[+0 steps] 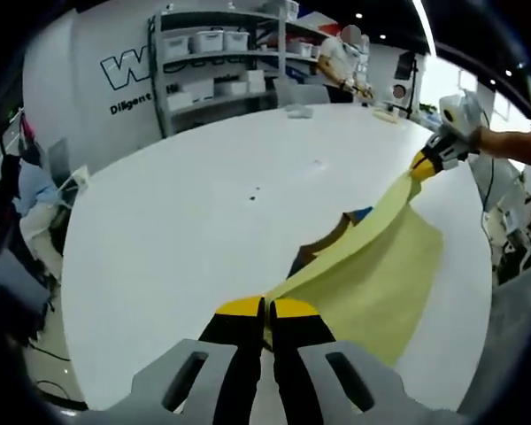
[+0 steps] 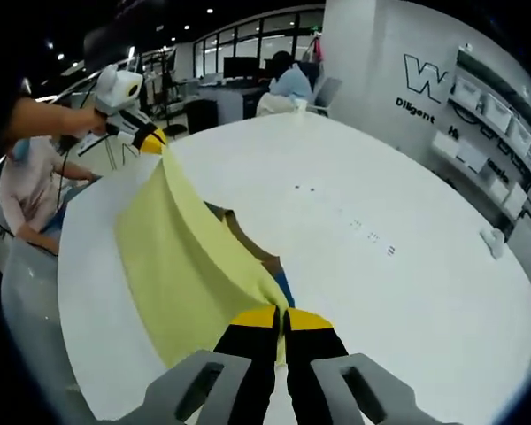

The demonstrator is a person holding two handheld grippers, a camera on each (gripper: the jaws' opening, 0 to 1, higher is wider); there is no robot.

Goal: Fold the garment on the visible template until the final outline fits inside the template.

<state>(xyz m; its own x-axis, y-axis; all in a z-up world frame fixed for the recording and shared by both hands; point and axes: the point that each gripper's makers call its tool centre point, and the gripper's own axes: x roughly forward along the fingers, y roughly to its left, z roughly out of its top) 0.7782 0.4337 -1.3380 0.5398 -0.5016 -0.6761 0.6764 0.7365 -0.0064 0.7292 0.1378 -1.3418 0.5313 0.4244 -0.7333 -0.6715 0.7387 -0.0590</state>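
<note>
Bare white table (image 1: 177, 221) surrounds yellow garment (image 1: 372, 274), both claws gripping edges.

White shelving (image 1: 214, 62) with bins (image 1: 208, 41) behind the table (image 1: 177, 212)

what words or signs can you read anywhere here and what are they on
"W": large outlined letter on the white wall, the rest cut off by the shelves.
"Diligent": small dark word under it on the wall, the line running on behind the shelves.
Small dark marks on the table: too small to read.
</note>
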